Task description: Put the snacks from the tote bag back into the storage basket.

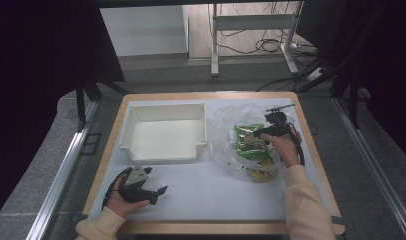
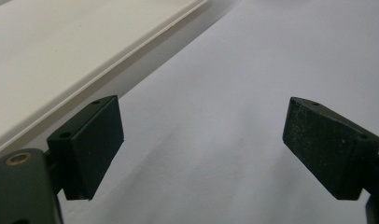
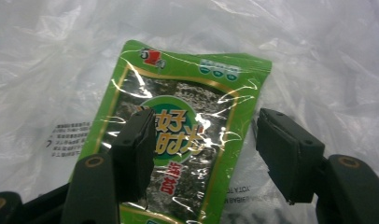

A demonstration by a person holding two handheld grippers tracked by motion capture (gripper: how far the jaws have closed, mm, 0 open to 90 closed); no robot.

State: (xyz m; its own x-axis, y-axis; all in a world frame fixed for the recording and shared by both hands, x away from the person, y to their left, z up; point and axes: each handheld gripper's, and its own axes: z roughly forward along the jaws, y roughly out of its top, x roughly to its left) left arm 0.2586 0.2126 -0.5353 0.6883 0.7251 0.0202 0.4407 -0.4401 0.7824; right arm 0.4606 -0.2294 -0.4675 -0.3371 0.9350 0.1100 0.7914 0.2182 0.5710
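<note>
A green snack packet (image 1: 250, 142) (image 3: 178, 121) with a clear window lies on a crumpled clear plastic bag (image 1: 225, 120) (image 3: 61, 56) at the table's right. My right gripper (image 1: 258, 134) (image 3: 206, 154) hangs just over it, open. One jaw sits above the packet's printed face and the other past its right edge. My left gripper (image 1: 158, 181) (image 2: 201, 144) rests low at the front left, open with nothing between its pads. It is beside the front wall of a white plastic tray (image 1: 166, 106) (image 2: 61, 56), which holds nothing.
A white sheet (image 1: 216, 192) covers the wooden table top. Another yellow-printed packet (image 1: 260, 171) lies inside the bag near my right wrist. Beyond the table are a desk frame and cables on the floor.
</note>
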